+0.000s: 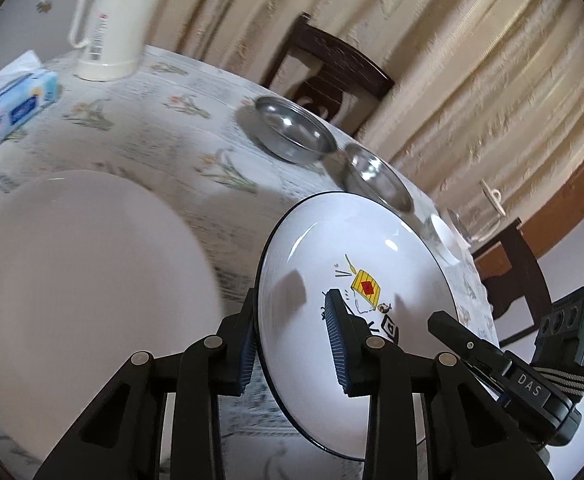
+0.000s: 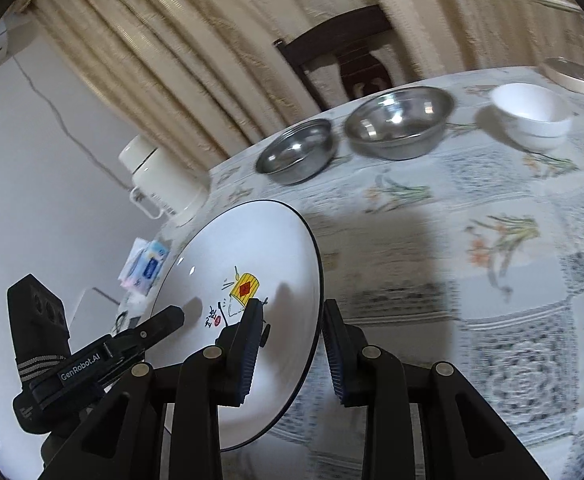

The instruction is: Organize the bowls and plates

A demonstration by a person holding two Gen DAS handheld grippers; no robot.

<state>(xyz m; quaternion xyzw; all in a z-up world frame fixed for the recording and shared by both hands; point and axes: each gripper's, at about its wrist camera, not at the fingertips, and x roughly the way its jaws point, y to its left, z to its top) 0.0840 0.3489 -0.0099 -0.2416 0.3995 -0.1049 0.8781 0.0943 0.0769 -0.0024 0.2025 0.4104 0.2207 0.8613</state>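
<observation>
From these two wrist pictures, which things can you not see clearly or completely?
- Plain white plate, left wrist view: cut off by the left edge, blurred.
- Print on the decorated plate, both views: partly covered by gripper fingers.
- White bowl, left wrist view: mostly behind the decorated plate's rim.
- Glass lidded pot, right wrist view: cut off at the frame edge.
- Thermos label, left wrist view: text too small.

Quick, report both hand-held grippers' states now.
Left hand-held gripper: shut on the decorated plate, gripping its rim.
Right hand-held gripper: shut on the same decorated plate, at the opposite rim.
</observation>
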